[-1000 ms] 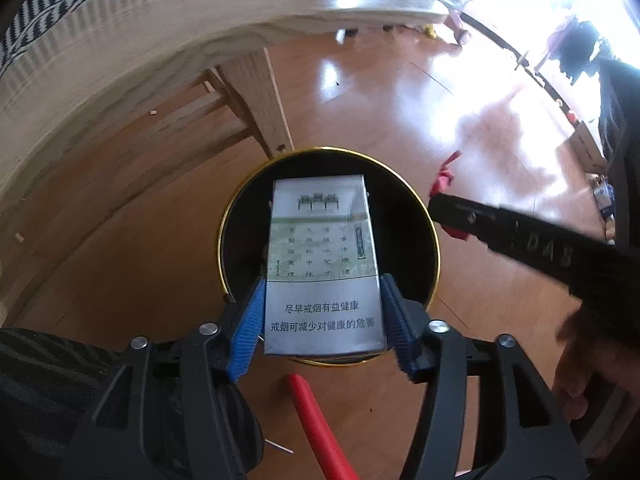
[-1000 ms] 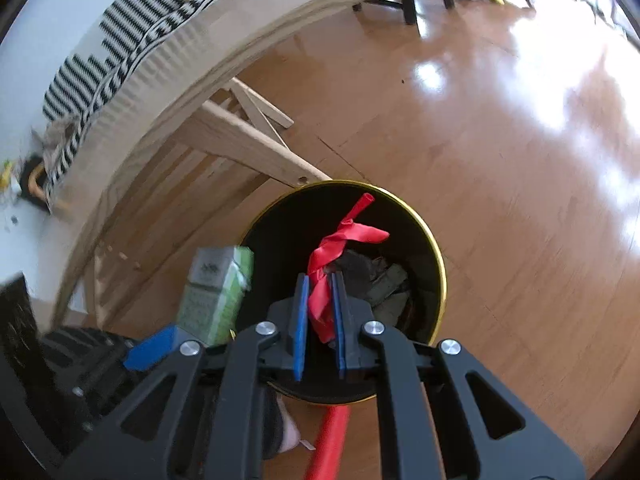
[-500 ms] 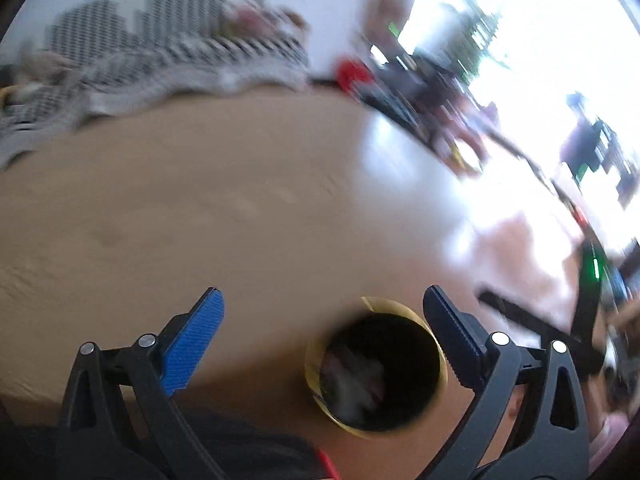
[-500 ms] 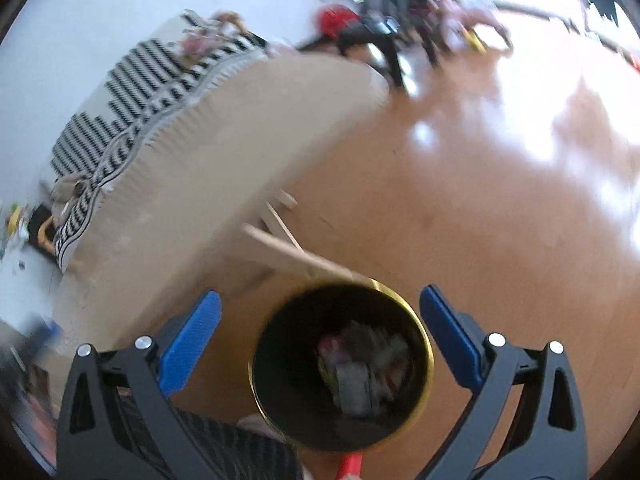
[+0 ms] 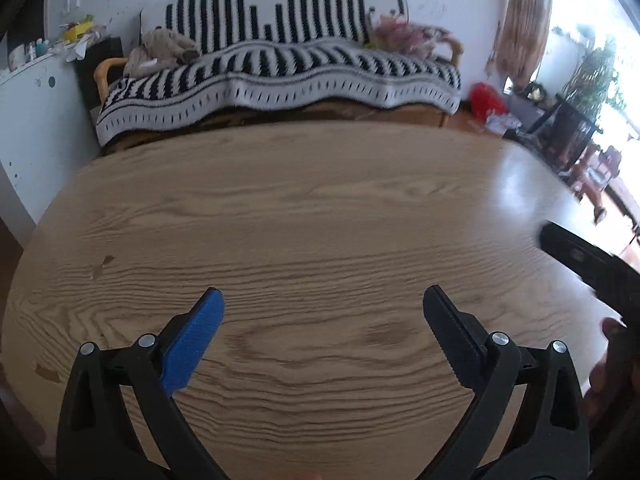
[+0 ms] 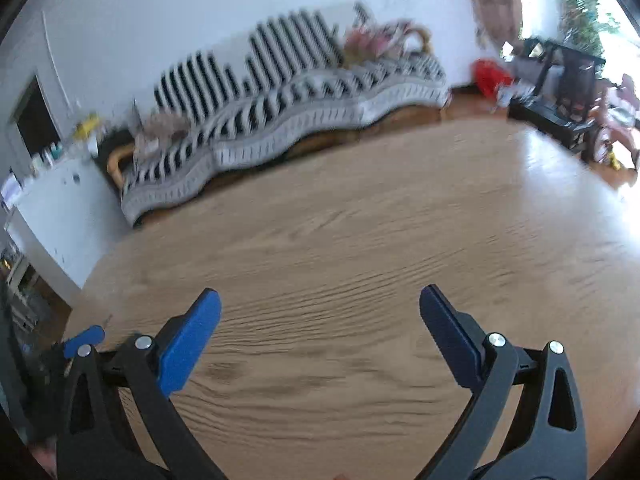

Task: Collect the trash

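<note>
My left gripper (image 5: 322,320) is open and empty, held above the oval wooden table (image 5: 320,232). My right gripper (image 6: 320,316) is also open and empty above the same table (image 6: 360,240). Part of the right gripper's black body (image 5: 588,264) shows at the right edge of the left wrist view. A blue fingertip of the left gripper (image 6: 84,338) shows at the lower left of the right wrist view. No trash and no bin show in either view.
Behind the table stands a sofa under a black-and-white striped blanket (image 5: 280,68), also in the right wrist view (image 6: 288,112). A white cabinet (image 5: 36,120) stands at the left. A red bag (image 5: 486,100) and dark furniture (image 5: 568,132) lie at the right.
Both grippers let go over the black bin, the left of the cigarette pack and the right of the red scrap. Both opened and swung up to face the table top.
</note>
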The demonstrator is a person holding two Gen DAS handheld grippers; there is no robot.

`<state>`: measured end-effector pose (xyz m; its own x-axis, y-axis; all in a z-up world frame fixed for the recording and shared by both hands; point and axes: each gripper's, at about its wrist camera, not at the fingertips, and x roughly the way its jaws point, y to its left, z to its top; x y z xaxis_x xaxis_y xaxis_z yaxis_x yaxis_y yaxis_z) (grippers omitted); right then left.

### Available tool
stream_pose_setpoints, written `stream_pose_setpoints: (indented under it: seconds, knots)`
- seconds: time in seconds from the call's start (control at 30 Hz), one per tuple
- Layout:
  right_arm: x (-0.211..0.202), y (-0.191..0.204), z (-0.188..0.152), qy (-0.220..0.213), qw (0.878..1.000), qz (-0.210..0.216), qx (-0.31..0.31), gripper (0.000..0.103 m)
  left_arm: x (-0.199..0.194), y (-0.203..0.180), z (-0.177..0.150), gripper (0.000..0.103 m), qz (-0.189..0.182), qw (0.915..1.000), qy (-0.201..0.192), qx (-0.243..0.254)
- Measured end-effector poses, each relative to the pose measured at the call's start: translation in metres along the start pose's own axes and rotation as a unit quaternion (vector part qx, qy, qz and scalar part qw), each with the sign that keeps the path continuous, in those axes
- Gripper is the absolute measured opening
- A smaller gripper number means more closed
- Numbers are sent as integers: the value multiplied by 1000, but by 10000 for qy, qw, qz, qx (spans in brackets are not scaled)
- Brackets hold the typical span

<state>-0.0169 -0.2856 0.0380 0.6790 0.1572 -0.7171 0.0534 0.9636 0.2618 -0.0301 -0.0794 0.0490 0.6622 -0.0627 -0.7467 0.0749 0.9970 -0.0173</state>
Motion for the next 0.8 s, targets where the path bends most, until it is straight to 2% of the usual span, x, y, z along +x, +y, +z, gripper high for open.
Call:
stream_pose_setpoints:
  seconds: [0.07,0.17,0.33,0.53,0.8]
  knots:
    - [18,13,3,378,9992,-106,-29,96,5,5,-2,97,63,9999,29,87]
    - [27,21,2,499,9985,10,217,96,12,16,-6,97,55,9997,167,185]
    - [20,31,-4,155,9995,-272,68,96,9,28,-8,97,88,9998,52,143]
    - [18,23,-17,207,9987,-202,409,96,-1,30,-12,97,150,9997,-32,192]
    - [9,25,-28,43,9978,-635,-185,96,-4,30,-17,97,197,9998,-16,69]
